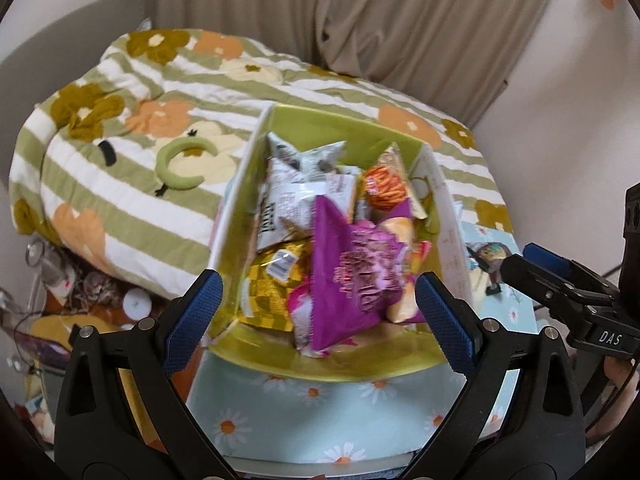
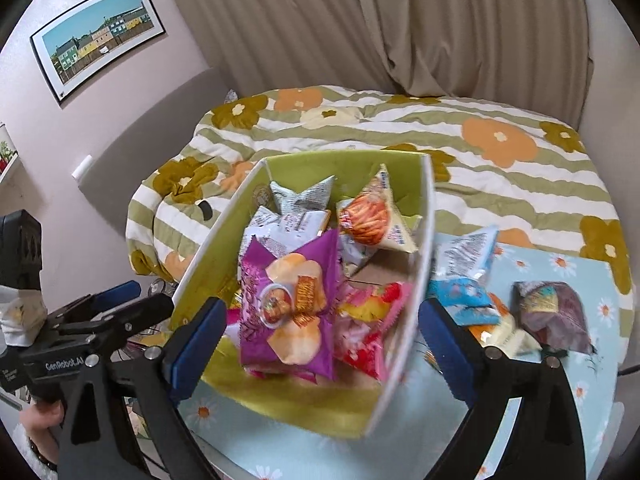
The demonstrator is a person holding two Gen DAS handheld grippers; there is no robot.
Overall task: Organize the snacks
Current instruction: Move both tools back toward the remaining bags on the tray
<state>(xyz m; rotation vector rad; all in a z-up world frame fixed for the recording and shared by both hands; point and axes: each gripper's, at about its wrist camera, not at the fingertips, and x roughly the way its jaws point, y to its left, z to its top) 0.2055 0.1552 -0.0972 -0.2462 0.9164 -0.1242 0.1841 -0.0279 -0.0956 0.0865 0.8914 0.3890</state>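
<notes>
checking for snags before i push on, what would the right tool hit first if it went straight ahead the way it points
Most likely the purple chip bag on top of the pile in the green box: it lies between the open right tool's fingers. Depth is hard to judge.

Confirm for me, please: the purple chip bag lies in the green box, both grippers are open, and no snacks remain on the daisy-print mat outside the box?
One point is wrong: snacks do remain outside. The right wrist view shows a blue packet and a dark packet on the daisy-print mat, right of the green box. The purple chip bag does lie in the box, and the left gripper and right gripper are open.
</notes>
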